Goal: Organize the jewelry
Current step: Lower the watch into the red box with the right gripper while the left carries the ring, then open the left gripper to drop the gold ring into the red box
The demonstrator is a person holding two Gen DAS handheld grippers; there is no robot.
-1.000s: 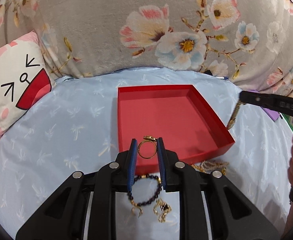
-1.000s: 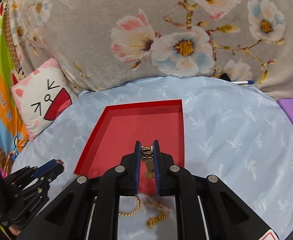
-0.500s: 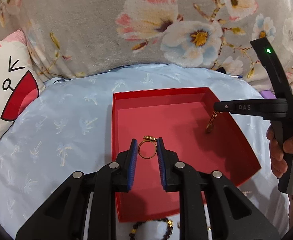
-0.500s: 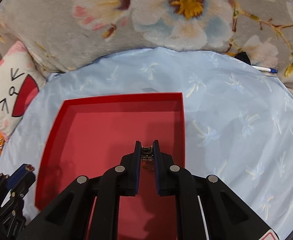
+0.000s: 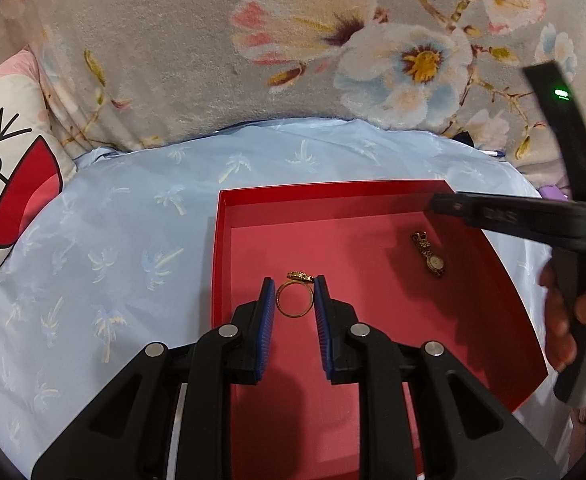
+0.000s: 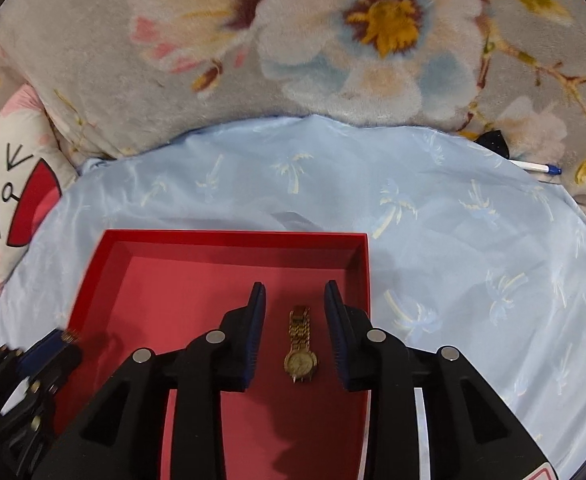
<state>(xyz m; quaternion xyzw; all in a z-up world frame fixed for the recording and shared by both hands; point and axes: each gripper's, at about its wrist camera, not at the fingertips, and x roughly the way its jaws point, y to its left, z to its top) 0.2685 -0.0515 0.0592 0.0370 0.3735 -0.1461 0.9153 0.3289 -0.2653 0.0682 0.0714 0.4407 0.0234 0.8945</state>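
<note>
A shallow red tray [image 5: 333, 188] [image 6: 229, 237] lies on the pale blue bedsheet. My left gripper [image 5: 294, 286] is shut on a gold ring [image 5: 293, 300] with a small ornament on top and holds it over the tray's near left part. My right gripper [image 6: 295, 292] is open above the tray's right side. A gold wristwatch [image 6: 300, 346] lies flat on the tray floor between its fingers, touching neither; it also shows in the left wrist view [image 5: 429, 254]. The right gripper's body [image 5: 533, 216] reaches in from the right.
A grey floral blanket [image 5: 333, 48] rises behind the sheet. A cat-face cushion [image 5: 5, 184] lies at the left. A pen [image 6: 537, 167] lies at the far right edge of the sheet. The person's hand [image 5: 573, 312] holds the right gripper.
My right gripper carried the watch over the tray, opened and let it fall onto the tray floor. My left gripper moved forward over the tray with the ring still in it.
</note>
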